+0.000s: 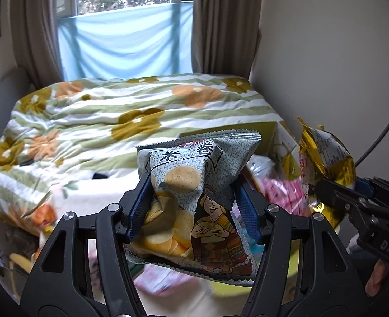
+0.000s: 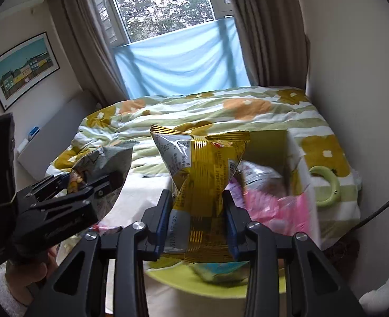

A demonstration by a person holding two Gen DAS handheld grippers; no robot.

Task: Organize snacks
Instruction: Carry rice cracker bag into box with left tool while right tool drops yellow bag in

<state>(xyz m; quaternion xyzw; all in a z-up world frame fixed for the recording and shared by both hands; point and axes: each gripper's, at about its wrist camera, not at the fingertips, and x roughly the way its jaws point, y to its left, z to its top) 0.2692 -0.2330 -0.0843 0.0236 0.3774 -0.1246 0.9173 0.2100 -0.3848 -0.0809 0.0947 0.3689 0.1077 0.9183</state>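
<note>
- Clearly, the left gripper (image 1: 191, 203) pinches the grey chip bag (image 1: 194, 185) at mid-body, lifted above the bed (image 1: 88, 121).
- The right gripper (image 2: 197, 208) squeezes the gold snack bag (image 2: 202, 169) beside the box (image 2: 286, 153).
- Both bags look light, puffy, slippery and crushable; a gentle grip near the waist suits them.

Ahead of my hand-held grippers I see a bed (image 1: 141, 121) under a rumpled quilt (image 2: 220, 111) striped green and white with orange and mustard flowers. Beyond it a window (image 2: 162, 5) shows daylight and trees, its lower part covered by pale blue cloth (image 1: 125, 42), brown curtains (image 2: 268, 26) either side. A framed picture (image 2: 22, 68) hangs on the left wall.
</note>
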